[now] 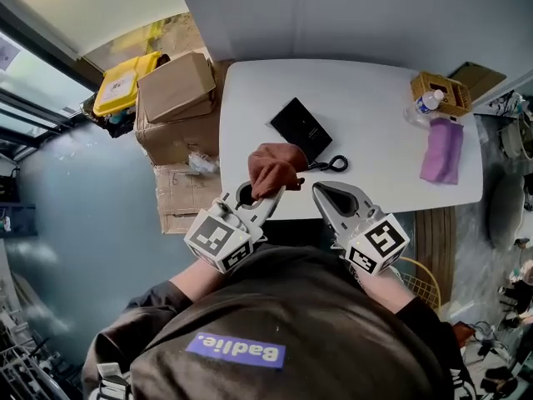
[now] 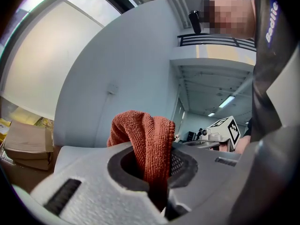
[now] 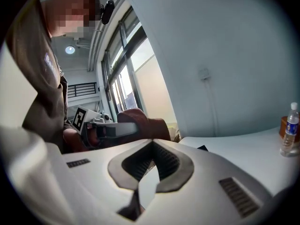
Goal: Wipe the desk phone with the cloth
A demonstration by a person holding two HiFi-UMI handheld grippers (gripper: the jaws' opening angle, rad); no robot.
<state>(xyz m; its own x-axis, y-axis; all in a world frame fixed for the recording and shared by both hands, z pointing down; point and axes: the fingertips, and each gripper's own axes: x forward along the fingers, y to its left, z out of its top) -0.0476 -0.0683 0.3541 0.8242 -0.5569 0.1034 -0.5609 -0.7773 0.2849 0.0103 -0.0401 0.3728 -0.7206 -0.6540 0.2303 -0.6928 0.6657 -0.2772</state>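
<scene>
The left hand-held gripper pinches a rust-red cloth. In the left gripper view the cloth's fold stands up between the clamped jaws. The right hand-held gripper is at 3 o'clock of the left one, its jaws pressed together on nothing. The black desk phone lies flat on the white counter, at 1 o'clock of the cloth and just beside it. I cannot tell whether they touch. Its coiled cord trails out at its 5 o'clock.
</scene>
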